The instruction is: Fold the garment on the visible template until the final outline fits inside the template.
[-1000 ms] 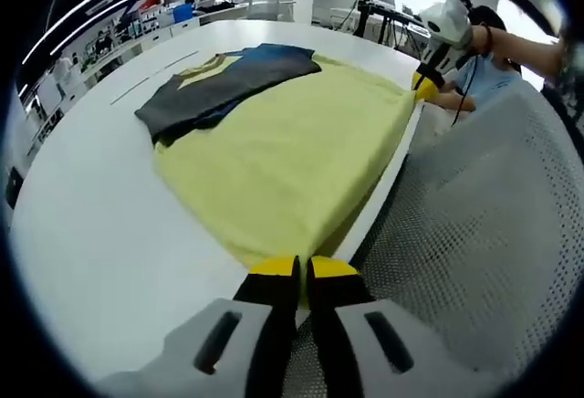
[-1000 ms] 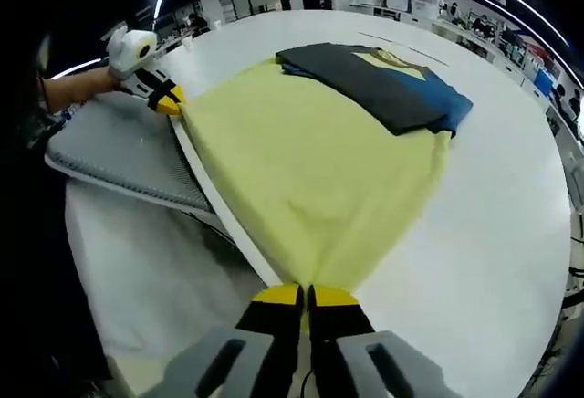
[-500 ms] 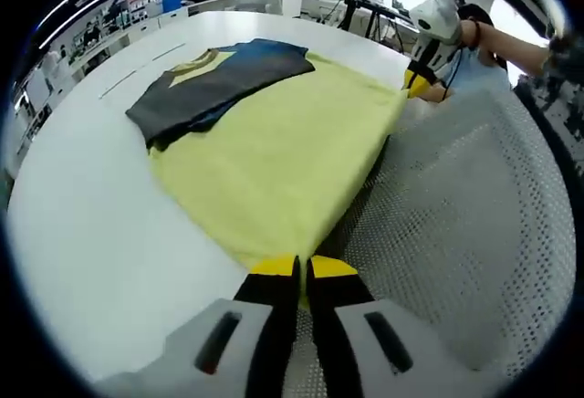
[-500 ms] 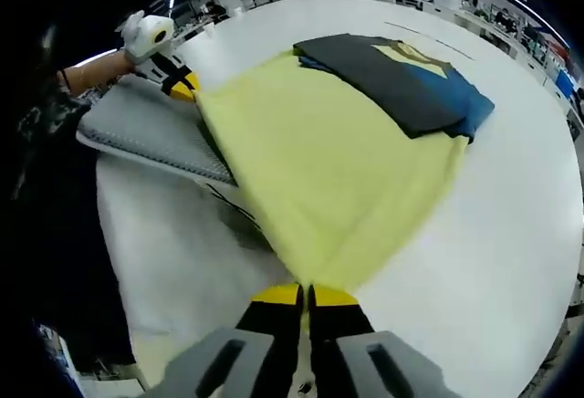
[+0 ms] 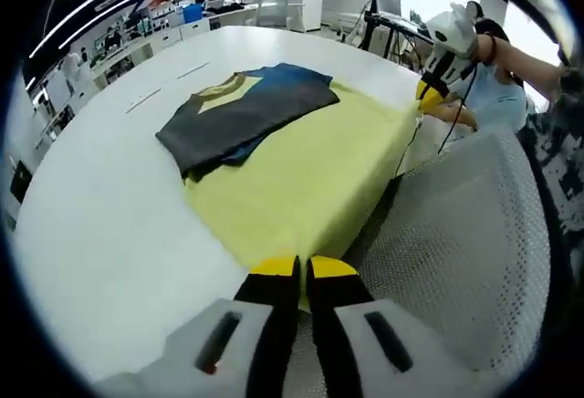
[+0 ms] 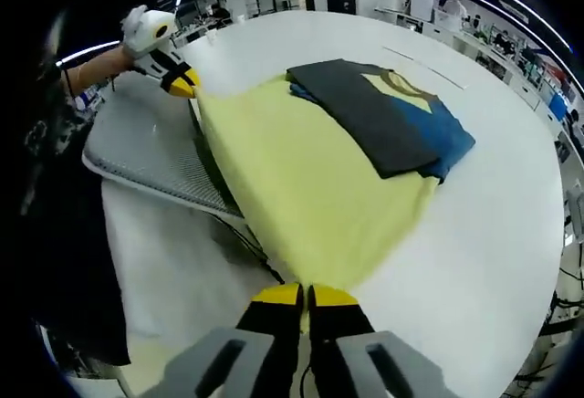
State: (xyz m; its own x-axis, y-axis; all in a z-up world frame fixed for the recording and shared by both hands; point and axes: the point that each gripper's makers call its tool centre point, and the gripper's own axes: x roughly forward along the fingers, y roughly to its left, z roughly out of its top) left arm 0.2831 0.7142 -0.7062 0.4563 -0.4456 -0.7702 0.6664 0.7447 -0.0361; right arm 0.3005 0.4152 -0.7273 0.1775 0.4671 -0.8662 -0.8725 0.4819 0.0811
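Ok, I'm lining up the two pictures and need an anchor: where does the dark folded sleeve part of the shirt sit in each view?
Left gripper view: dark sleeve section lies upper left of centre, on the far end of the yellow garment.
Right gripper view: same section lies upper right of centre.
Shared landmark: the blue patch at its edge.

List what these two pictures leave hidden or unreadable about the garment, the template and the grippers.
- Template: no outline can be made out on the white table; the yellow garment may cover it.
- Garment hem corner, left gripper view: hidden between the left gripper jaws.
- Other hem corner, right gripper view: hidden by the right gripper jaws.
- Table's near edge: covered by the grey mesh sheet.
- Collar print, under the folded dark sleeves: partly covered, too small.
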